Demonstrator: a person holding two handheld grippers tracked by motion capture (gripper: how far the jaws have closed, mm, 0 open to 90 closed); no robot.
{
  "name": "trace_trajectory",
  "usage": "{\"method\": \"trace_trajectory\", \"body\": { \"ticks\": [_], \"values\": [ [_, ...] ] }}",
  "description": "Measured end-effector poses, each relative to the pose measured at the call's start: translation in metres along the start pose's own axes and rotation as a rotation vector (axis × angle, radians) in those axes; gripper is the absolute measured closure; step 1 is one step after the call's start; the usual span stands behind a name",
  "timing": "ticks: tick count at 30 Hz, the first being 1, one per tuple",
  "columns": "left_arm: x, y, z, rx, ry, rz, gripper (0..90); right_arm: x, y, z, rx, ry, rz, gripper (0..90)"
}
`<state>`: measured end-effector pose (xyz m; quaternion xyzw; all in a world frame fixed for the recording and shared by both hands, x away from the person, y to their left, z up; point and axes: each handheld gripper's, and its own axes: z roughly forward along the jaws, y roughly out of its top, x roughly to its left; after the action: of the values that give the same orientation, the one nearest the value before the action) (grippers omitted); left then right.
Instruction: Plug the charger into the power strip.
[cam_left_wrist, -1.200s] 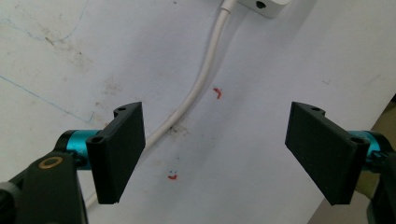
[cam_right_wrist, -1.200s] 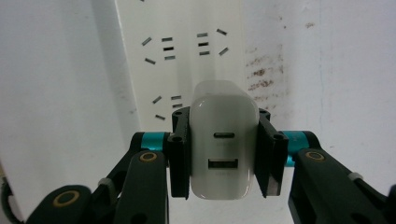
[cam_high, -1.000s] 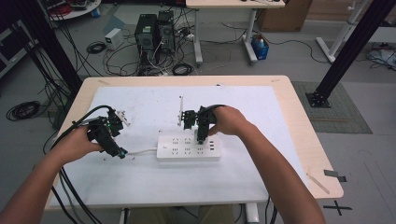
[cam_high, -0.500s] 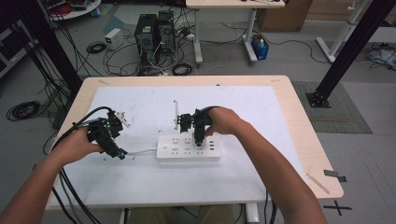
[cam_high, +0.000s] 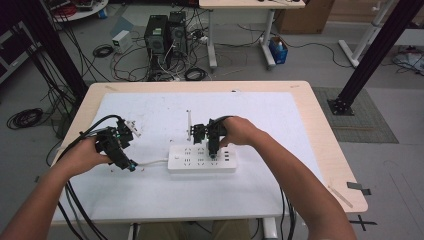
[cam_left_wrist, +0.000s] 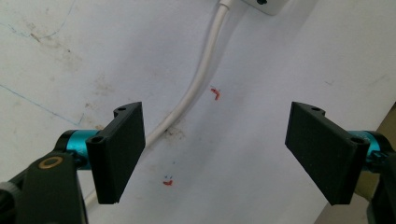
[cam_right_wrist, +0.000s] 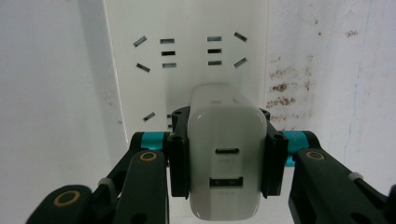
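Computer towers (cam_high: 165, 32) and cables crowd the floor beyond a white-covered wooden table (cam_high: 320, 130), where the right gripper (cam_high: 214, 150) pinches a white USB charger (cam_right_wrist: 227, 154) over a white power strip (cam_high: 202, 159) near the front edge, while the left gripper (cam_left_wrist: 215, 154) hangs spread above its white cord (cam_left_wrist: 196, 91).

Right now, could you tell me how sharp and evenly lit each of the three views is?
High view: even light, soft, table edges bowed. Left gripper view: tongs sharp, cord crisp, no glare. Right gripper view: charger slightly soft, its shadow dims the strip.
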<state>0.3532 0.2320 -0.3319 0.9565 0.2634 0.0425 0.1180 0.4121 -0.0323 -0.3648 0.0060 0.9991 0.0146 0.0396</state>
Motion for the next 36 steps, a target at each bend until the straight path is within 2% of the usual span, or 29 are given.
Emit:
{"method": "trace_trajectory", "body": {
  "ticks": [4, 5, 6, 7, 8, 9, 11, 12, 14, 15, 17, 18, 22, 23, 25, 26, 27, 28, 31, 32, 33, 34, 36],
  "values": [
    [0.000, -0.001, 0.001, 0.012, -0.003, 0.013, 20.2, -0.007, 0.002, 0.000, 0.013, 0.037, 0.013, 62.8],
    [0.000, -0.001, 0.001, 0.006, -0.004, 0.002, 20.2, -0.006, 0.002, 0.000, 0.013, 0.030, 0.017, 62.8],
    [0.001, -0.001, 0.001, 0.010, -0.002, 0.010, 20.2, -0.003, 0.003, 0.000, 0.017, 0.009, -0.001, 62.8],
    [0.001, -0.002, 0.001, 0.007, -0.002, 0.005, 20.2, 0.003, 0.004, 0.001, 0.032, -0.021, -0.011, 62.9],
    [0.000, -0.002, 0.001, 0.000, -0.005, -0.004, 20.2, 0.008, 0.006, 0.001, 0.049, -0.053, -0.043, 62.9],
    [0.000, -0.001, 0.000, 0.001, -0.003, 0.001, 20.2, 0.009, 0.005, 0.001, 0.041, -0.054, -0.037, 62.9],
    [-0.001, -0.001, -0.002, -0.006, -0.002, -0.001, 20.2, 0.004, 0.003, 0.001, 0.022, -0.034, -0.019, 62.8],
    [-0.001, -0.001, -0.003, -0.005, 0.002, 0.002, 20.2, 0.001, 0.002, 0.001, 0.011, -0.011, 0.004, 62.8],
    [-0.002, -0.001, -0.004, -0.005, 0.005, 0.005, 20.2, -0.006, 0.000, 0.001, 0.000, 0.029, 0.015, 62.8],
    [-0.002, -0.001, -0.005, -0.008, 0.007, 0.002, 20.2, -0.004, 0.001, 0.001, -0.001, 0.020, 0.014, 62.8],
    [-0.003, -0.001, -0.004, -0.006, 0.008, -0.003, 20.2, 0.009, 0.003, 0.002, 0.025, -0.060, -0.036, 62.8],
    [-0.003, -0.001, -0.004, -0.003, 0.009, -0.002, 20.2, 0.011, 0.003, 0.002, 0.023, -0.069, -0.028, 62.8],
    [-0.004, -0.002, -0.007, 0.007, 0.012, 0.014, 20.2, -0.003, 0.000, 0.002, 0.003, 0.011, 0.008, 62.7],
    [-0.005, -0.003, -0.007, 0.003, 0.010, 0.005, 20.2, -0.006, 0.000, 0.002, -0.003, 0.031, 0.023, 62.7],
    [-0.005, -0.004, -0.005, -0.003, 0.011, -0.006, 20.2, -0.003, 0.000, 0.002, 0.004, 0.016, 0.024, 62.7],
    [-0.004, -0.004, -0.005, 0.014, 0.014, 0.009, 20.2, 0.001, 0.001, 0.002, 0.006, -0.007, 0.012, 62.7],
    [-0.004, -0.005, -0.004, 0.008, 0.013, -0.006, 20.2, 0.004, 0.000, 0.003, -0.002, -0.029, -0.007, 62.7],
    [-0.003, -0.005, -0.004, 0.007, 0.014, -0.011, 20.2, 0.005, -0.001, 0.003, -0.003, -0.028, 0.004, 62.7],
    [-0.002, -0.003, -0.002, 0.004, 0.013, -0.013, 20.2, 0.007, 0.004, 0.004, 0.025, -0.044, -0.030, 62.8],
    [-0.001, -0.003, -0.001, 0.009, 0.009, -0.012, 20.2, 0.003, 0.004, 0.003, 0.030, -0.023, -0.035, 62.7],
    [-0.001, -0.002, -0.001, 0.020, 0.007, -0.002, 20.2, -0.004, 0.003, 0.003, 0.022, 0.014, -0.004, 62.7],
    [-0.002, -0.002, -0.001, 0.009, 0.008, -0.010, 20.2, -0.007, 0.003, 0.004, 0.018, 0.037, 0.006, 62.5],
    [-0.003, -0.001, 0.001, 0.011, 0.004, -0.006, 20.2, -0.010, 0.002, 0.004, 0.015, 0.051, 0.014, 62.6]
  ]
}}
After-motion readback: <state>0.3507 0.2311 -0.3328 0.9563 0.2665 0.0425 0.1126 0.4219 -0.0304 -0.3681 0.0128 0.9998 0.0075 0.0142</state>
